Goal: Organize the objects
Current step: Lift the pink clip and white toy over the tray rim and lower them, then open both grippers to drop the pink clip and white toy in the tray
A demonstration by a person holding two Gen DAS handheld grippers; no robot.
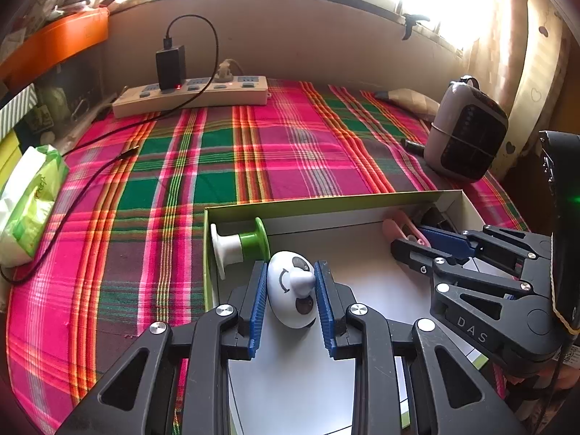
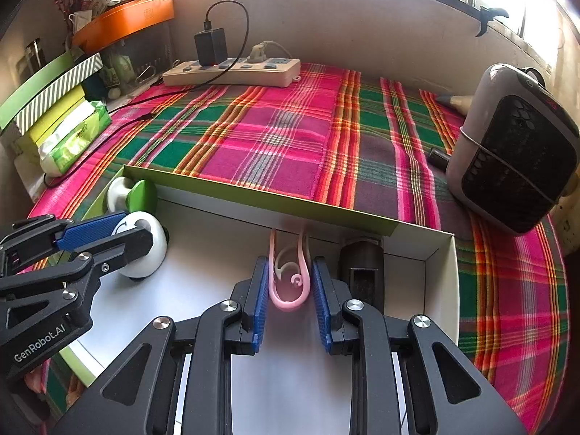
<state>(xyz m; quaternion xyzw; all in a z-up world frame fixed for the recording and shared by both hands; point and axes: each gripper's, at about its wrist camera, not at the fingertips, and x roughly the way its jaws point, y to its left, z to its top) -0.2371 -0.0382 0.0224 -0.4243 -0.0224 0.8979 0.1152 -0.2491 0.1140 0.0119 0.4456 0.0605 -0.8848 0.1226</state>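
A shallow white box with a green rim [image 1: 326, 204] [image 2: 253, 195] lies on the plaid cloth. My left gripper [image 1: 291, 272] [image 2: 123, 230] is inside it, its blue pads against both sides of a white panda-faced egg-shaped toy [image 1: 290, 290] [image 2: 150, 250]. My right gripper [image 2: 290, 272] [image 1: 417, 239] is inside the box too, its pads against a pink clip [image 2: 290, 282] [image 1: 402, 230] by the far wall. A white and green spool [image 1: 239, 244] [image 2: 132, 192] lies in the box's far left corner. A dark object [image 2: 362, 268] lies in the right corner.
A power strip [image 1: 192, 96] [image 2: 235, 69] with a black charger and cable sits at the back. A grey heater [image 1: 467, 134] [image 2: 514, 166] stands right. A tissue pack [image 1: 29, 199] [image 2: 76, 137] and stacked boxes [image 2: 54, 94] line the left edge.
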